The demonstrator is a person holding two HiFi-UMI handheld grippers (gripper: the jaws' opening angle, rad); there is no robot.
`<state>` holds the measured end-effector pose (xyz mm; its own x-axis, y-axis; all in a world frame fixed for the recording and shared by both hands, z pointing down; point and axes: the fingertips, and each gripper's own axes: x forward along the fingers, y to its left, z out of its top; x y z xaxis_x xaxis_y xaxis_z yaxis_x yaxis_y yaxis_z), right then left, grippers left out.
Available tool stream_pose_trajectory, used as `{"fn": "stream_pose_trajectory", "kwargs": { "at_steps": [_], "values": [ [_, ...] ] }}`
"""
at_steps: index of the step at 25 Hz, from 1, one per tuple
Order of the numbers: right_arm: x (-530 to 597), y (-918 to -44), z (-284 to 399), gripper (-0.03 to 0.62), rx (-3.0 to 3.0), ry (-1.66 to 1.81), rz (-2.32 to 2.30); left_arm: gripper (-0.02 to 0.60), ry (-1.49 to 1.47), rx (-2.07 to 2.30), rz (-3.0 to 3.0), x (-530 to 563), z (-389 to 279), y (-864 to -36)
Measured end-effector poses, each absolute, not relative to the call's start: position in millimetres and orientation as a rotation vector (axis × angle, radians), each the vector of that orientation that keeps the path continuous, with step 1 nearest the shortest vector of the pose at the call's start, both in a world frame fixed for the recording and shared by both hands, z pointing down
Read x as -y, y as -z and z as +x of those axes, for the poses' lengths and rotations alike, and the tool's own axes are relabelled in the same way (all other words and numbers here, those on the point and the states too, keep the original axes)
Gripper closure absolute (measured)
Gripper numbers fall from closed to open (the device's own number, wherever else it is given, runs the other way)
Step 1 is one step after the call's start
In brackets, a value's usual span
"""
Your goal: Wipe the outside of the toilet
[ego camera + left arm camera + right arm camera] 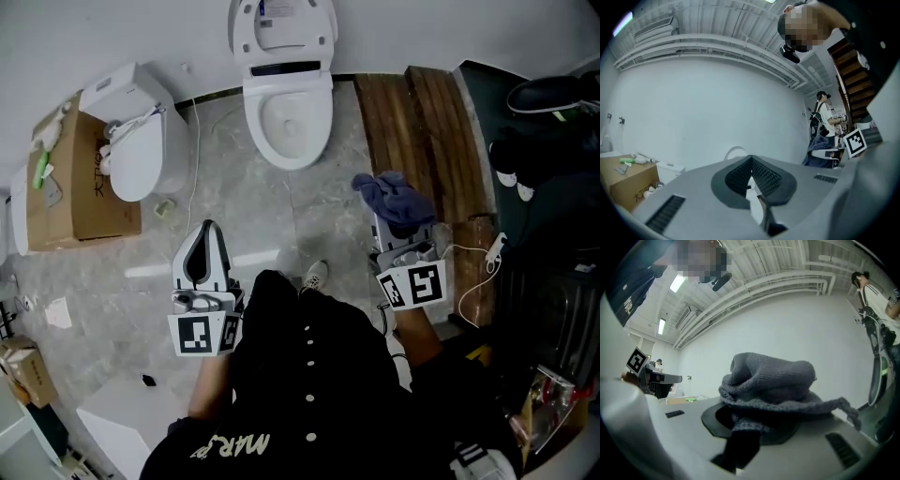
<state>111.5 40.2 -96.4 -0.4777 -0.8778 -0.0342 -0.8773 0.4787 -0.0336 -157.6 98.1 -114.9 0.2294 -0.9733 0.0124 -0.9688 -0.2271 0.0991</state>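
Observation:
A white toilet (286, 103) stands against the far wall with its lid raised, and its bowl faces me. My left gripper (207, 231) hangs over the floor tiles, short of the toilet and to its left. Its jaws are shut tip to tip with nothing between them, as the left gripper view shows (751, 158), where the toilet lid (735, 151) peeks over the jaws. My right gripper (401, 228) is to the right of the toilet, shut on a bunched blue-grey cloth (392, 197). That cloth (771, 380) covers the jaw tips in the right gripper view.
A second white toilet (139, 150) lies by a cardboard box (80, 183) at the left. Wooden steps (427, 122) run along the right, with black shoes (548, 94) beyond. A white cable (473, 277) trails near my right gripper. Another person (827, 115) stands far off.

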Motion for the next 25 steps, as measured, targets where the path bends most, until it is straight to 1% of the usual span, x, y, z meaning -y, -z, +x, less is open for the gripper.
{"fn": "stream_pose_trajectory", "kwargs": {
  "at_steps": [9,18,25],
  "values": [
    [6,65,89,0.494,-2.686,0.044,-1.646,0.575,-0.003,1.808,2.405,-39,-171,69],
    [55,38,60,0.494,-2.716,0.073,-1.7,0.575,-0.066,1.73,2.469,30,-183,58],
    [85,-14,50,0.494,-2.732,0.127,-1.712,0.575,-0.135,1.739,2.469,67,-196,19]
  ]
}}
